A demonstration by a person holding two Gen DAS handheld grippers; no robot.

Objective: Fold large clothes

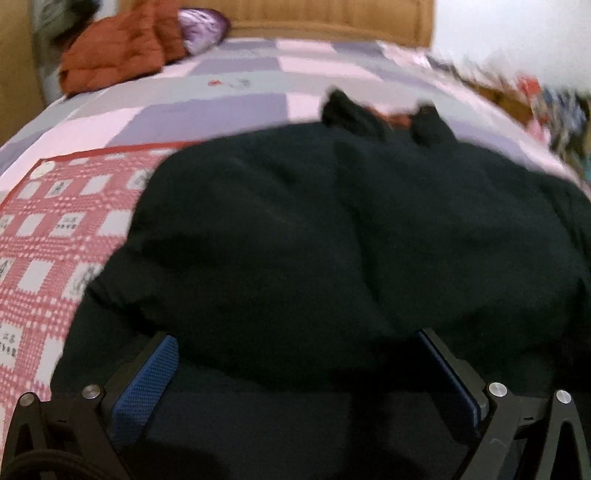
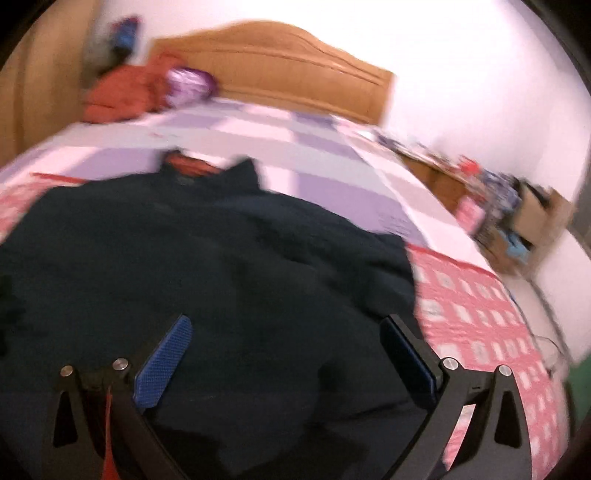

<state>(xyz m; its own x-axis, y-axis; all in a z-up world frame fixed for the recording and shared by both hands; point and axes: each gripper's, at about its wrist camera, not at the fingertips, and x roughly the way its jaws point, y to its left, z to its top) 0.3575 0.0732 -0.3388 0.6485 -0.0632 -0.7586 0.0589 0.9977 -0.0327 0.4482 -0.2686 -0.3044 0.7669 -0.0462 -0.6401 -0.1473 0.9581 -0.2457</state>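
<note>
A large black jacket (image 1: pixel 314 229) lies spread on the bed, collar at the far end with a reddish lining showing. It also fills the right wrist view (image 2: pixel 207 266). My left gripper (image 1: pixel 295 339) is open, its blue pads wide apart just above the jacket's near hem. My right gripper (image 2: pixel 288 325) is open too, over the near right part of the jacket. Neither holds cloth. Both views are motion-blurred.
The bed has a pink, grey and lilac checked cover (image 1: pixel 221 103) and a red-and-white patterned blanket (image 1: pixel 48 229) under the jacket. A rust-coloured garment (image 1: pixel 118 48) and a purple bag (image 1: pixel 203 26) lie by the wooden headboard (image 2: pixel 295 74). Cluttered boxes (image 2: pixel 509 214) stand beside the bed.
</note>
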